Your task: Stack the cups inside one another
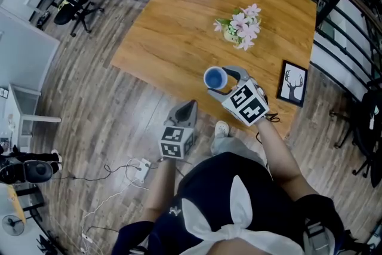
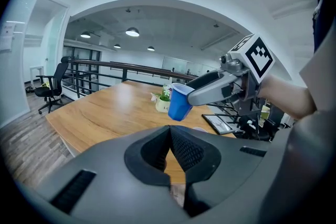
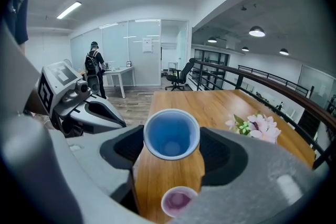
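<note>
My right gripper [image 1: 222, 82] is shut on a blue plastic cup [image 1: 215, 77], held mouth-up and tilted over the near edge of the wooden table [image 1: 179, 39]. In the right gripper view the blue cup [image 3: 171, 134] sits between the two pads. A smaller pink cup [image 3: 178, 201] stands on the table just below and nearer than it. The left gripper view shows the blue cup [image 2: 179, 102] in the air, held by the right gripper [image 2: 202, 93]. My left gripper [image 1: 188, 107] hangs off the table over the floor, its jaws closed together on nothing.
A pot of pink flowers [image 1: 242, 27] stands mid-table and a framed deer picture [image 1: 293, 82] lies by the right edge. A railing runs behind the table. An office chair [image 1: 74, 3] stands far left. Cables and a power strip [image 1: 140, 169] lie on the floor.
</note>
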